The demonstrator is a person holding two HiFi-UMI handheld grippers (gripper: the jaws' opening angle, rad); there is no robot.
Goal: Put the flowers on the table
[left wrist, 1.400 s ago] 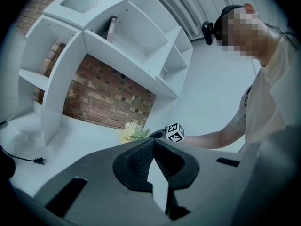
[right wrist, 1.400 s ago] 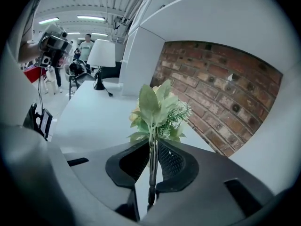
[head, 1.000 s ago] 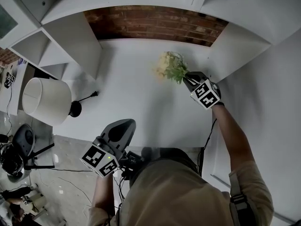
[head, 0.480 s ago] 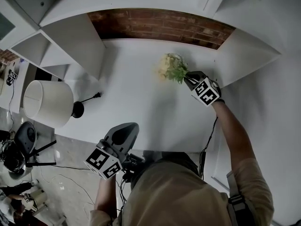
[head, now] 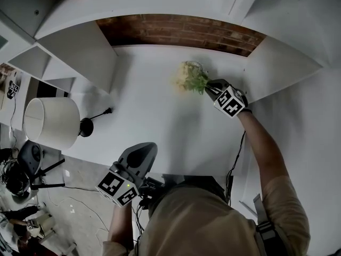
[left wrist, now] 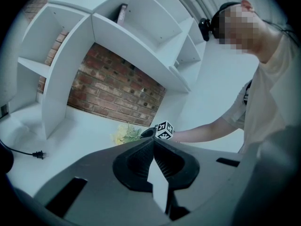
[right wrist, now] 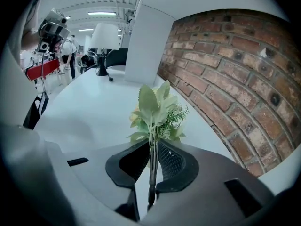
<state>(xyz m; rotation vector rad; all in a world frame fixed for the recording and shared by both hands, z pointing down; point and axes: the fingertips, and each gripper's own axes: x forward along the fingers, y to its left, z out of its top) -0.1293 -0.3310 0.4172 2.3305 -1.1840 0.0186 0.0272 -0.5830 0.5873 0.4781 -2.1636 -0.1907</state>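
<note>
Nearest the body, the left gripper [head: 143, 148] is held over the table's front edge, its jaws brought together with nothing between them. It has scarcely been moved in the last second, and no part in the work is being taken by it.

Beyond it the table [head: 149, 111] is seen, white and bare across the middle, with a lamp [head: 50, 122] at its left end.

Further out, on the right, the right gripper [head: 209, 86] is reached across the table and tilted downward. Its jaws are clamped on the thin stems of the flowers [head: 189, 78] – in the right gripper view the stems are seen pinched between the pads, with leaves and pale blooms fanned out beyond the tips. Against the pictures of a second ago, this gripper has been carried slightly lower and a little nearer the brick wall [head: 176, 31], while the grip has been kept as it was.

The flowers are thus held low over the far part of the table, just short of the wall. Whether the blooms already touch the surface cannot be told.

The lowering is judged to be the last of the placing – the bunch has not yet been let go. What is left is thought to be small: the stems to be laid flat, then the jaws to be parted and drawn back without the bunch being dragged along
</note>
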